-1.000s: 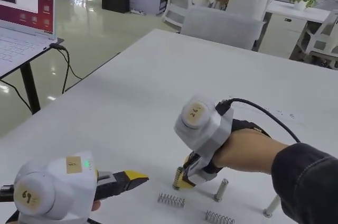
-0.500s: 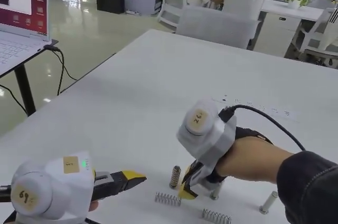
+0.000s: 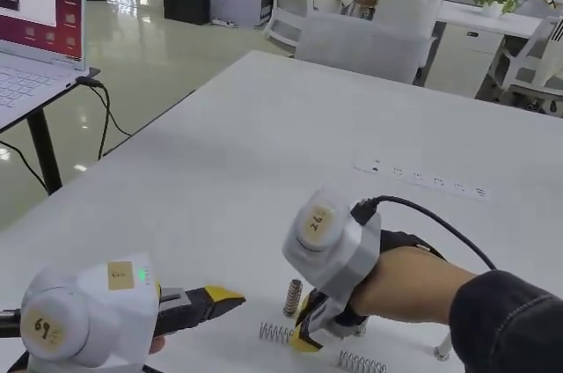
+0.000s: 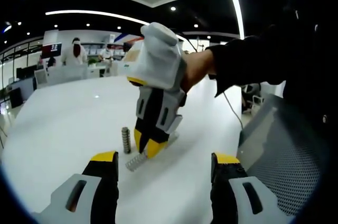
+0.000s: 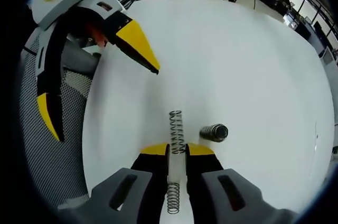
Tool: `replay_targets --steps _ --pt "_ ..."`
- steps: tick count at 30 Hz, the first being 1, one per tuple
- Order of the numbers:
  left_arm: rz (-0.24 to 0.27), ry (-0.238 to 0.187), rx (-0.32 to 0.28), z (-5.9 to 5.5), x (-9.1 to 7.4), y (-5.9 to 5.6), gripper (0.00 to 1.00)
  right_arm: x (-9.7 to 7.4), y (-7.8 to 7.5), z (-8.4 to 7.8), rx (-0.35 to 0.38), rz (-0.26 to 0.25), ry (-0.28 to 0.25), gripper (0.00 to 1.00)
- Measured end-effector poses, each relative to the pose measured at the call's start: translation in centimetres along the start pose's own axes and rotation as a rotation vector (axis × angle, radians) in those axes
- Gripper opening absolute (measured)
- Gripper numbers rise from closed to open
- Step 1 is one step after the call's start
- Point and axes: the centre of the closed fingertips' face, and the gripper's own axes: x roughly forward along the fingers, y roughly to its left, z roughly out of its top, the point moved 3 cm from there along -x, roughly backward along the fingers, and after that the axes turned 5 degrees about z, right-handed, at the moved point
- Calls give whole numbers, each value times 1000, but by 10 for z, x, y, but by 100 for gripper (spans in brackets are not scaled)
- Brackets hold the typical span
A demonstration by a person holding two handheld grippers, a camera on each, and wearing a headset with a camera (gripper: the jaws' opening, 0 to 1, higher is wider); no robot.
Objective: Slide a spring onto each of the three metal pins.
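Observation:
A short pin with a spring (image 3: 292, 296) on it stands upright on the white table (image 3: 246, 153); it also shows as the sprung pin (image 4: 126, 139) and from above as the sprung pin (image 5: 214, 132). Just beside it my right gripper (image 3: 303, 335) is down on a loose spring (image 3: 274, 332) that lies flat. That spring (image 5: 175, 129) runs between the narrow jaws, which close on it. A second loose spring (image 3: 361, 362) lies nearer me. A bare pin (image 3: 440, 351) stands at the right. My left gripper (image 4: 165, 158) hovers open and holds nothing, to the left of the work.
A laptop (image 3: 35, 21) sits on a stand at the far left. A grey chair (image 3: 361, 43) stands at the table's far edge, with people and desks behind it. A mesh chair (image 4: 280, 155) is close on my side. A black cable (image 3: 431, 219) trails from the right gripper.
My right gripper let go of the spring on the left pin, moved back toward me and came down onto the loose spring beside it. The left gripper stayed put.

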Motion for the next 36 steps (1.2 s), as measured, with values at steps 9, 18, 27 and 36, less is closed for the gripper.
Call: replay_targets --steps 9,18,27,36 --pt "-1 2 1 0 -1 0 66 3 2 -2 -56 -12 29 8" --pt "-22 18 25 0 -1 -1 63 -14 15 -2 -40 10 15 8" --pt "-63 31 74 10 1 -3 55 -46 34 -2 -58 36 15 8" --pt "-117 29 121 17 7 -13 44 -67 50 -2 -96 38 33 8"
